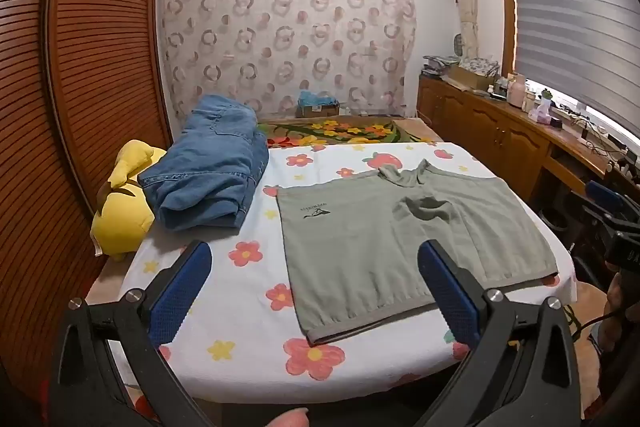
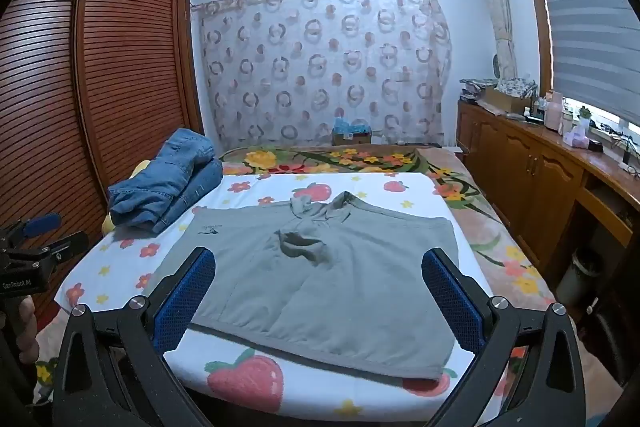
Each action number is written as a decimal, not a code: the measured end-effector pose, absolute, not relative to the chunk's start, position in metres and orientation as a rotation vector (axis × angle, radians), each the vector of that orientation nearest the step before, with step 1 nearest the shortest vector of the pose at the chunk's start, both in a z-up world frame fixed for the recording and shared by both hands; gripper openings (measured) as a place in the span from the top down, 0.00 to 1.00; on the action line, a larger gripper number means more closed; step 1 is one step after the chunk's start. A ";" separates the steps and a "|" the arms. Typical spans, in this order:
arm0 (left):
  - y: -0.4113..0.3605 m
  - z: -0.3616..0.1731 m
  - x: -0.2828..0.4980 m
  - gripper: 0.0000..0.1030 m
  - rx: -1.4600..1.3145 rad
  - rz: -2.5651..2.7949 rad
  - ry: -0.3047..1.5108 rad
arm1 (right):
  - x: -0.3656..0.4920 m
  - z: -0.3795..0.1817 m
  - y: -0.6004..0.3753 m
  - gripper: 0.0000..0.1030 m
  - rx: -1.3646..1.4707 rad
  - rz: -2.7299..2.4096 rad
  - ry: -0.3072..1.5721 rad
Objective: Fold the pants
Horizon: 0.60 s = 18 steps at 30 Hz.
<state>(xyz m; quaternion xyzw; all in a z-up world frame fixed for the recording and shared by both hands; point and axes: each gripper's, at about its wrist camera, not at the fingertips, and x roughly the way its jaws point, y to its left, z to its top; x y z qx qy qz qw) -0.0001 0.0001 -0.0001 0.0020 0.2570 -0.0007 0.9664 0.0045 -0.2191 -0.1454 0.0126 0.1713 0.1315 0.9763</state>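
Note:
Grey-green shorts (image 1: 384, 243) lie flat on a white flower-print sheet (image 1: 240, 307) on the bed, waistband toward me, legs toward the far wall. In the right wrist view the same shorts (image 2: 320, 275) fill the middle. My left gripper (image 1: 316, 267) hovers open over the bed's near edge, left of the shorts' waistband, nothing between its blue pads. My right gripper (image 2: 318, 275) is open too, held above the near hem of the shorts without touching. The right gripper (image 1: 612, 211) shows at the far right edge of the left wrist view, the left gripper (image 2: 40, 231) at the left edge of the right wrist view.
A pile of folded blue jeans (image 1: 208, 175) lies at the bed's left, beside a yellow plush toy (image 1: 120, 203). A slatted wooden wardrobe (image 1: 80, 67) stands on the left, a cluttered wooden cabinet (image 1: 500, 123) on the right. A floral blanket (image 1: 340, 133) covers the far bed.

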 end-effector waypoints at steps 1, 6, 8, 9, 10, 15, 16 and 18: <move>0.000 0.000 0.000 0.00 0.004 -0.004 0.518 | 0.004 -0.145 -0.218 0.00 0.026 0.266 0.347; 0.000 0.001 -0.001 0.00 -0.005 -0.009 0.519 | 0.004 -0.145 -0.216 0.00 0.043 0.284 0.359; 0.001 0.000 0.000 0.00 -0.015 -0.009 0.520 | 0.007 -0.144 -0.221 0.00 0.042 0.278 0.357; 0.001 0.000 0.000 0.00 -0.016 -0.010 0.519 | 0.009 -0.144 -0.222 0.00 0.042 0.281 0.357; 0.001 0.000 -0.001 0.00 -0.016 -0.010 0.519 | 0.003 -0.145 -0.222 0.00 0.040 0.278 0.348; 0.001 0.000 -0.001 0.00 -0.012 -0.007 0.517 | -0.003 -0.145 -0.217 0.00 0.042 0.269 0.338; 0.000 0.000 -0.001 0.00 -0.012 -0.008 0.516 | -0.003 -0.144 -0.217 0.00 0.042 0.269 0.337; 0.000 0.000 -0.001 0.00 -0.011 -0.009 0.516 | -0.003 -0.144 -0.217 0.00 0.042 0.270 0.337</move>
